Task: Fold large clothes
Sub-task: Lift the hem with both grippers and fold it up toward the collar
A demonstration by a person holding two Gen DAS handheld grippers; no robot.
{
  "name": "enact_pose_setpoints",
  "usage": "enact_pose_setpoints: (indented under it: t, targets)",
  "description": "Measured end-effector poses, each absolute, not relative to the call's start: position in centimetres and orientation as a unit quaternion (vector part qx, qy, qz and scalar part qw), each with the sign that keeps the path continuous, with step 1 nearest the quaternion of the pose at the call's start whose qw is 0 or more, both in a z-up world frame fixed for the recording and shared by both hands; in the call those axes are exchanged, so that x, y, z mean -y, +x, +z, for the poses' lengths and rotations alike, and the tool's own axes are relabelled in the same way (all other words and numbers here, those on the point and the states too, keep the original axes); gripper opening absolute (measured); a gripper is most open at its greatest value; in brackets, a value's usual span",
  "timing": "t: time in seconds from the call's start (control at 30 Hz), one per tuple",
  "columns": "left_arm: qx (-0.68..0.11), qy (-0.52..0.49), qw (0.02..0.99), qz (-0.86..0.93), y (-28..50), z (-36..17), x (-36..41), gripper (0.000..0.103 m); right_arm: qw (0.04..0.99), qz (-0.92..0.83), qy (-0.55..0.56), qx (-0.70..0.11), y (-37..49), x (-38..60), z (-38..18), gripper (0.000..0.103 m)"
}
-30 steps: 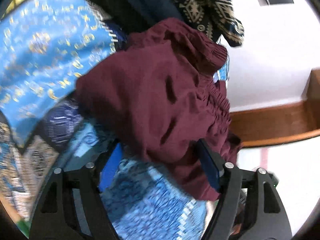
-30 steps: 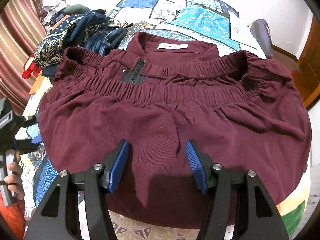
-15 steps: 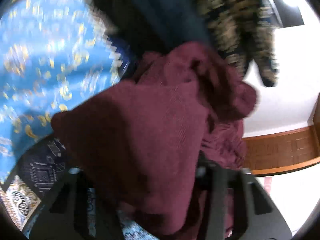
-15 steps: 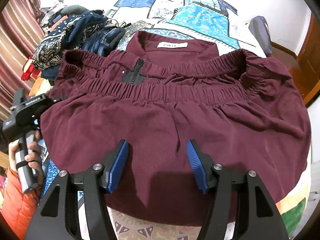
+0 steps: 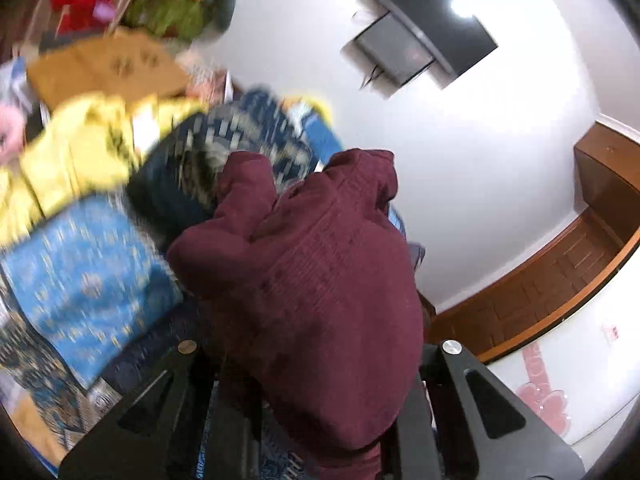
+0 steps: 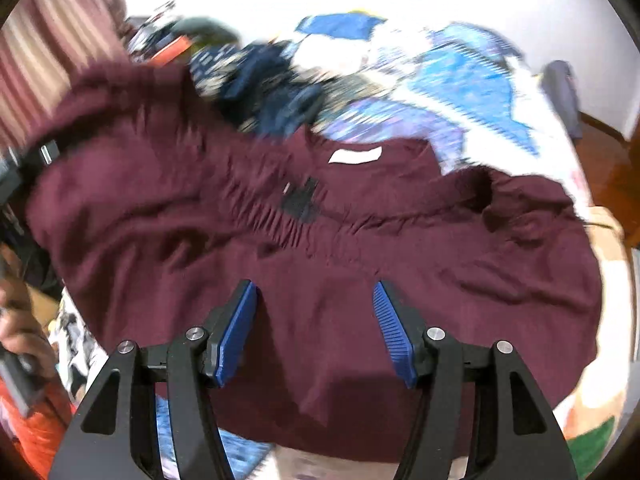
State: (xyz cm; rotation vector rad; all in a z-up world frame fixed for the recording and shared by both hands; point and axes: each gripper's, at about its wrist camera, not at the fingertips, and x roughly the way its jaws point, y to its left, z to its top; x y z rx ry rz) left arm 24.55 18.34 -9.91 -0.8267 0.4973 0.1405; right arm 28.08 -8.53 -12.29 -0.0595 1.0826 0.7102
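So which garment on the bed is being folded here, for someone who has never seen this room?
Start at the bed with the blue patchwork bedspread. Spread over its near side is the maroon garment, its left edge lifted. Unlike the dark patterned clothes pile behind it, it is plain maroon, with a gathered elastic band and a white label.

Both fisheye views are ringed by a black vignette, and straight lines bow near the rim. The left wrist view is bright, with a white glare spot on the dark wall-mounted screen [image 5: 424, 46]; the yellow crumpled cloth [image 5: 72, 168] and blue gold-patterned fabric [image 5: 84, 280] smear with motion blur. In the right wrist view, the maroon corduroy garment [image 6: 320, 248] is streaked and soft, and the pale wall above it is overexposed.
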Motion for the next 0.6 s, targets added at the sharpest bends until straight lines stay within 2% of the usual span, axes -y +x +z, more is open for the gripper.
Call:
enact_pose_setpoints:
  t: [0.1, 0.27, 0.37, 0.6]
  targets:
    - [-0.23, -0.355, 0.903, 0.074, 24.2, -7.1, -17.7, 0.013, 0.773, 0.36, -0.027, -0.521, 27.3, 5.4, -14.4, 0.057]
    - [-0.249, -0.321, 0.91, 0.079, 24.0, -7.5, -15.2, 0.013, 0.745, 0.368, -0.003, -0.556, 27.9, 3.6, -17.0, 0.059]
    - [-0.245, -0.296, 0.92, 0.075, 25.3, -6.6, -13.5, 0.013, 0.734, 0.385, 0.009, -0.56, 28.5, 5.2, -16.0, 0.059]
    - [-0.269, -0.229, 0.935, 0.025, 30.9, -5.4, -4.9, 0.013, 0.813, 0.314, 0.043, -0.489, 28.9, 16.2, -11.5, 0.059]
